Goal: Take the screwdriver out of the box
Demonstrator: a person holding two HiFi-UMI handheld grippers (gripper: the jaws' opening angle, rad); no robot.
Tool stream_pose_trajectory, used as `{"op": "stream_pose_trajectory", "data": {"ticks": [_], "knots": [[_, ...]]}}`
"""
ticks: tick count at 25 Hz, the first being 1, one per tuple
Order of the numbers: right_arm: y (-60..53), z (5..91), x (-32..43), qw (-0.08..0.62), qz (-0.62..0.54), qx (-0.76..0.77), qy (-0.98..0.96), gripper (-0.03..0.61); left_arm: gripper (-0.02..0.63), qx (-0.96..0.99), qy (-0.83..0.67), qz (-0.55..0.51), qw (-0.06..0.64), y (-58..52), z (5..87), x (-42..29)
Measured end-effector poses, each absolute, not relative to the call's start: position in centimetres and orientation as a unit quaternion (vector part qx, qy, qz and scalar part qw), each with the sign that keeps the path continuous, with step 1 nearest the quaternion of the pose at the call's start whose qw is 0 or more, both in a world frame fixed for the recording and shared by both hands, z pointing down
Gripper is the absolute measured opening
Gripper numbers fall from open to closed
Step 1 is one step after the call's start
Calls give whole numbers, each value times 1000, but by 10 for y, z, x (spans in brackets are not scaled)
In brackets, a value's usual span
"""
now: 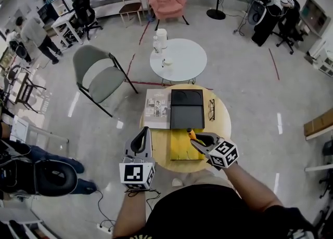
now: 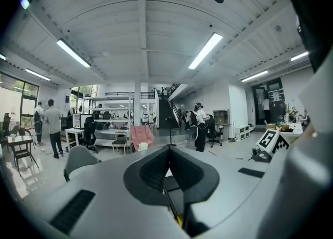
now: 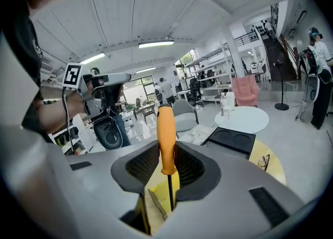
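The round wooden counter (image 1: 221, 129) fills the middle of the head view. A smaller white round table (image 1: 182, 61) stands just behind it, and a grey folding chair (image 1: 96, 74) stands off to the left. On the counter's far half lies an open black case (image 1: 187, 109) with a magazine (image 1: 157, 109) touching its left side. On the near half sits a yellow box (image 1: 182, 150), just in front of the case.

The left gripper (image 1: 139, 138) hovers at the counter's near-left edge, its fingers (image 2: 151, 168) closed together with nothing between them. The right gripper (image 1: 197, 138) hangs over the yellow box and tilts slightly downward, its fingers (image 3: 143, 165) clamped on the screwdriver (image 3: 166, 134). The screwdriver stands upright between them above the box. Its orange handle rises past the fingertips, and its dark shaft points down toward the yellow interior, with the tip hidden behind the gripper body. A pair of glasses (image 1: 211, 109) lies on the counter just right of the black case.
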State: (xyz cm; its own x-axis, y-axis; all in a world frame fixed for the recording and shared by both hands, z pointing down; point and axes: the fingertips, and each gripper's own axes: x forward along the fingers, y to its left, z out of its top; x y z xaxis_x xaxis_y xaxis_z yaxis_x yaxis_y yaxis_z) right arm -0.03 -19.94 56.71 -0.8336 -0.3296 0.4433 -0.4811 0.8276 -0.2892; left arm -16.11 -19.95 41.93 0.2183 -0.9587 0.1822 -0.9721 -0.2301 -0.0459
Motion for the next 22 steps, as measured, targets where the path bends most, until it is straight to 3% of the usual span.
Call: {"op": "stream_pose_trajectory", "data": {"ticks": [22], "knots": [[-180,446,2,109,113,257,-954,109,14,815,-576,59,29,-178,400,-146]]}}
